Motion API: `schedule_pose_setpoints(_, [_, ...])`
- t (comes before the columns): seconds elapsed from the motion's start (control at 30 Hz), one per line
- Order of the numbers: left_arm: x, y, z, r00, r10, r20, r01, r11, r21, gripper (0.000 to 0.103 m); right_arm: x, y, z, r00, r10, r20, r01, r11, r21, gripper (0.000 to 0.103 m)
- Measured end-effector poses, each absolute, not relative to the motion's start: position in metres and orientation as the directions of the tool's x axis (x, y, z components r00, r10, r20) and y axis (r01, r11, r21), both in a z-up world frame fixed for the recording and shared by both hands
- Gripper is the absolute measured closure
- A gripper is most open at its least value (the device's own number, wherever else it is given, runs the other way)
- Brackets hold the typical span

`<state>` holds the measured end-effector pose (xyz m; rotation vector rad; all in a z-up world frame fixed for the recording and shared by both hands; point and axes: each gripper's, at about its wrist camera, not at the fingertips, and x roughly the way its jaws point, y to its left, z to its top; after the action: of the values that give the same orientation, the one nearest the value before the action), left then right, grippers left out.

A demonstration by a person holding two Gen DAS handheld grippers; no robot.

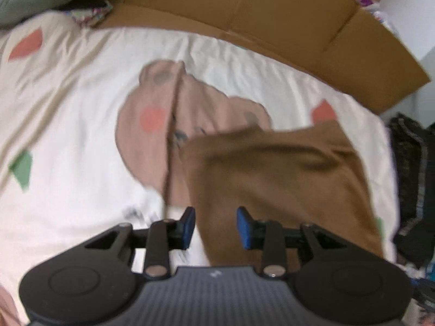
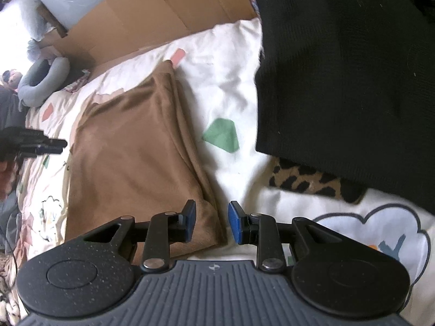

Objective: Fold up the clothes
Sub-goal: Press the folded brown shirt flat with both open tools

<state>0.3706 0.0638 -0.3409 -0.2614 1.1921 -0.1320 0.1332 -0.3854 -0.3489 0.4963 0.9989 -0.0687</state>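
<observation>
Folded brown garment (image 2: 136, 146) lying flat on a bed under a white bedspread (image 2: 225, 92) printed with pink and green shapes – a pinkish-brown bear print (image 1: 152, 125) showing beside the garment in the left wrist view. Left claw (image 1: 216, 226) hovering over the garment's near edge, blue pads (image 1: 244, 228) spread apart with nothing pinched between them; picture blurred. Right claw (image 2: 212, 222) poised over the garment's near corner, its pads likewise apart and gripping nothing – cloth visible in the gap below. Off to the right, a black knitted piece (image 2: 345, 76) resting partly on a leopard-print cloth (image 2: 304, 182). Flattened cardboard (image 2: 163, 13) along the far side of the bed. Grey neck pillow (image 2: 43, 78) at the far left corner
</observation>
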Motion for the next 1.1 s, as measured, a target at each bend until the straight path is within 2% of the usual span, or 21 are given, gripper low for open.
schedule_pose_setpoints(0.17, [0.324, 0.06, -0.337, 0.389, -0.251, -0.886, -0.075, 0.95, -0.302, 0.068, 0.143, -0.377, -0.339, 0.551, 0.178, -0.816, 0.226, 0.909, 0.351, 0.069])
schedule_pose_setpoints(0.37, [0.278, 0.056, -0.356, 0.361, -0.271, -0.892, -0.12, 0.935, -0.333, 0.068, 0.156, -0.371, -0.343, 0.533, 0.15, -0.833, 0.2, 0.934, 0.296, 0.069])
schedule_pose_setpoints(0.6, [0.241, 0.063, -0.374, 0.309, -0.387, -0.869, -0.18, 0.873, -0.453, 0.068, 0.157, -0.364, -0.35, 0.515, 0.157, -0.843, 0.149, 0.952, 0.268, 0.069])
schedule_pose_setpoints(0.9, [0.229, 0.048, -0.398, 0.223, -0.496, -0.839, -0.25, 0.803, -0.541, 0.068, 0.157, -0.364, -0.368, 0.491, 0.148, -0.859, 0.192, 0.943, 0.272, 0.068])
schedule_pose_setpoints(1.1, [0.218, 0.046, -0.41, 0.169, -0.508, -0.845, -0.303, 0.789, -0.535, 0.085, 0.154, -0.364, -0.374, 0.488, 0.152, -0.86, 0.203, 0.938, 0.282, 0.068])
